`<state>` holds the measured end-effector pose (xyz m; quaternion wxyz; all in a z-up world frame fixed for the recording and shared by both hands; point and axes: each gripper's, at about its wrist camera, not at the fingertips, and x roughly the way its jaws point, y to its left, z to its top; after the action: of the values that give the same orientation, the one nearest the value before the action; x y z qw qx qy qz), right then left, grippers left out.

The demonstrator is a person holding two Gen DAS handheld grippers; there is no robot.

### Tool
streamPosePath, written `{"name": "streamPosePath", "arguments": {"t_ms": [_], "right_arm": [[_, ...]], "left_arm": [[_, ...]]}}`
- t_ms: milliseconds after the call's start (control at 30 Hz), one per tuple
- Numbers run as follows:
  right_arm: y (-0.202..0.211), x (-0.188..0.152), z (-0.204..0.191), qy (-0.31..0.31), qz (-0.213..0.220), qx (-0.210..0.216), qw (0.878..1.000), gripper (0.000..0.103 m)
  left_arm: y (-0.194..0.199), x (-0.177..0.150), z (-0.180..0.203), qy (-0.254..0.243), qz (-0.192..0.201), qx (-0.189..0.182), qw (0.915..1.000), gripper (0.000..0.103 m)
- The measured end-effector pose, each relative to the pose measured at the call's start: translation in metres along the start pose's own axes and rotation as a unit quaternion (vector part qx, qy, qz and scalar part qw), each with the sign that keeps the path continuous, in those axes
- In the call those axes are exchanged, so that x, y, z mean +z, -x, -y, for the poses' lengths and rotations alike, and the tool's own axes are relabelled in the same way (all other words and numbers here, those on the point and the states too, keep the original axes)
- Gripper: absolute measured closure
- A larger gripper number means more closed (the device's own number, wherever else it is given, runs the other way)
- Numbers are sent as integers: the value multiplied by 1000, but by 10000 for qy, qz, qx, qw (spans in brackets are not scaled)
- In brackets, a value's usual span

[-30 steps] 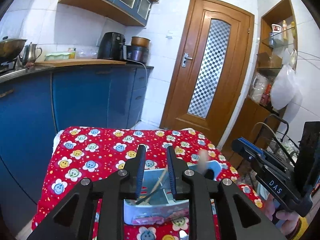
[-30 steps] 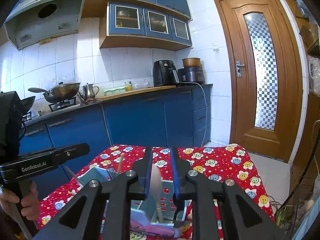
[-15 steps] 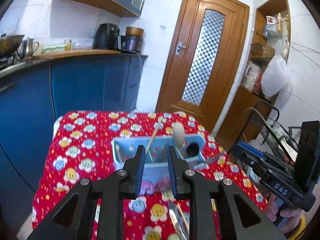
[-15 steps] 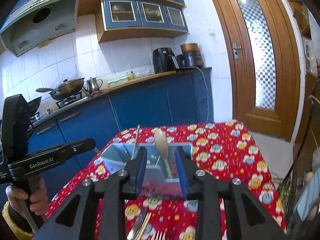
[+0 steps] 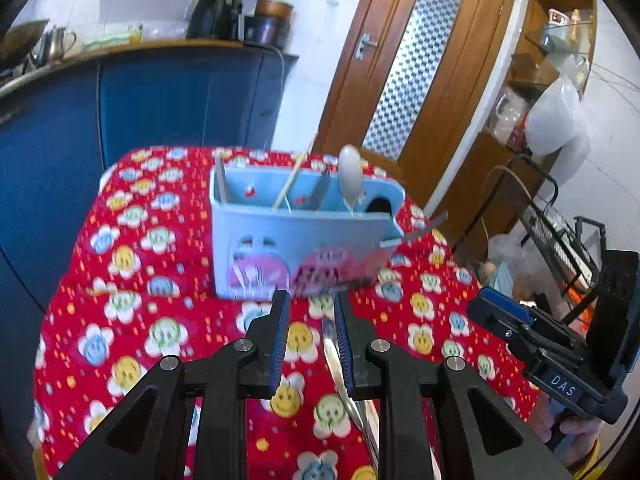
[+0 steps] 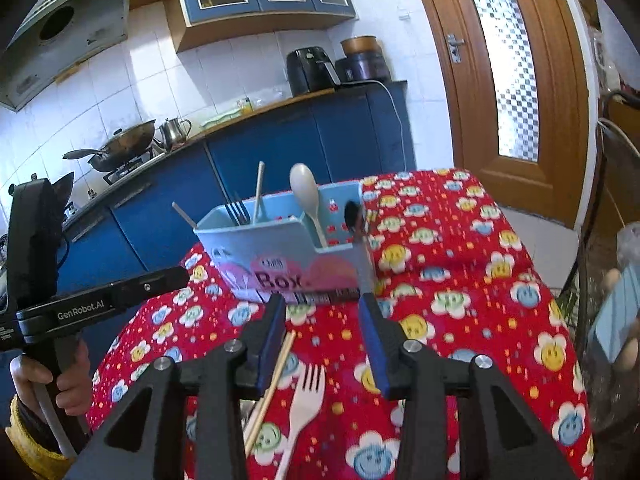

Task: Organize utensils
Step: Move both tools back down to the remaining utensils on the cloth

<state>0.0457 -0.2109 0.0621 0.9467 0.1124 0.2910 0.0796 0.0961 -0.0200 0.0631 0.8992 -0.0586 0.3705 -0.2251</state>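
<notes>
- The right gripper (image 6: pixel 322 328) hangs over the red flowered tablecloth (image 6: pixel 460 280), just short of the pale blue utensil box (image 6: pixel 280 248). Its jaws have just been opening and now stand partly apart, with nothing pressed between the pads.
- A wooden fork (image 6: pixel 302 396) lies on the cloth under and between those jaws, tines toward the box, and a chopstick (image 6: pixel 272 384) lies slanted just beside the left finger.
- The likely step is picking up one of these loose pieces. To do it well, the right gripper should settle on one item only, since the fork and chopstick lie close enough for both to be caught.
- Closing across the fork's narrow neck, not the tines, should give a steadier hold on a flat, thin thing.
- The left gripper (image 5: pixel 310 340) holds nothing; its jaws are narrowly apart above a metal utensil (image 5: pixel 340 368) lying on the cloth, which passes close under the right finger. Whether it is a knife or a spoon handle cannot be told.
- The box already holds a white spoon (image 6: pixel 306 192), a dark fork (image 6: pixel 238 210) and sticks, so a lifted piece should go in handle first, into a matching compartment.
</notes>
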Motion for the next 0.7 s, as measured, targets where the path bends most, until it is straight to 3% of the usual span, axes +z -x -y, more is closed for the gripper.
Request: {"name": "streamPosePath", "arguments": {"t_ms": [600,700], "right_arm": [[14,-36,34,-388,-224,-41,9990,52],[15,-39,38,-419,-238,-35,9988,52]], "left_arm": [[-44,-42,27,30,-1103,3,9939,80],[-53,-47,32,13,-1252,48,9921,71]]}}
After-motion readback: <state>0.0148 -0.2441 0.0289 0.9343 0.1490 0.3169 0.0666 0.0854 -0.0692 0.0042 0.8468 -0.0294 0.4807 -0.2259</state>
